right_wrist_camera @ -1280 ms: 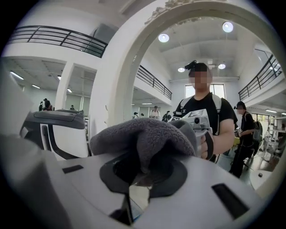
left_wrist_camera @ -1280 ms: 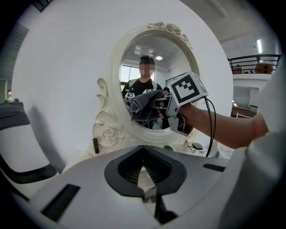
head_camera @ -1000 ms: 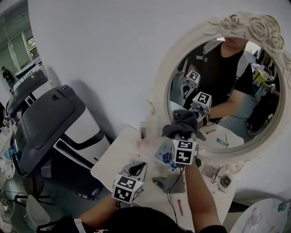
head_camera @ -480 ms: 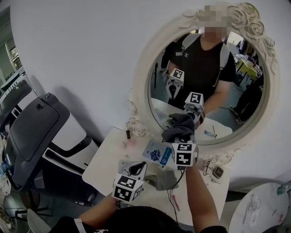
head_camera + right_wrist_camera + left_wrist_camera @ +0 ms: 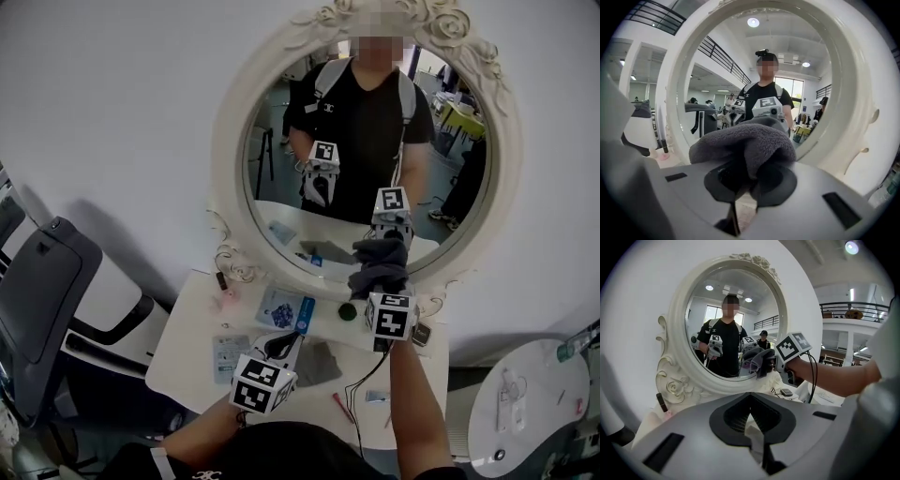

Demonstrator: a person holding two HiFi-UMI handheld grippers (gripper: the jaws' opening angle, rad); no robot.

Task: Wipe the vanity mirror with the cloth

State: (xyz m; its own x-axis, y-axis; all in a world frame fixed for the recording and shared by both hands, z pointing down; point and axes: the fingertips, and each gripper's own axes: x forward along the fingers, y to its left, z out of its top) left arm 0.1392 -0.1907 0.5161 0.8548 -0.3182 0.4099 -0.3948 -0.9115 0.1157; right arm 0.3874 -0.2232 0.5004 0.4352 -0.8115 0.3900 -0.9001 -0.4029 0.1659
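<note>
A: Mirror (image 5: 366, 169), oval, white carved frame. Where is it?
B: Upright at the back of the table (image 5: 183, 347), against the wall. The glass faces the person, so a straight reach meets it.
A: Next, right gripper (image 5: 382, 281).
B: Held up at the lower part of the glass, jaws clamped on the cloth (image 5: 378, 261). The grey wad bulges ahead of the jaws, so fabric rather than plastic would meet the glass. I cannot tell if it touches; the cloth and its reflection look nearly joined.
A: Left gripper (image 5: 281, 349)?
B: Low over the table, well short of the mirror, jaws together on nothing. Likely parked out of the wiping path.
A: Small items?
B: Blue packet (image 5: 286, 309) and grey scrap (image 5: 319, 361), both flat on the table below the frame.
</note>
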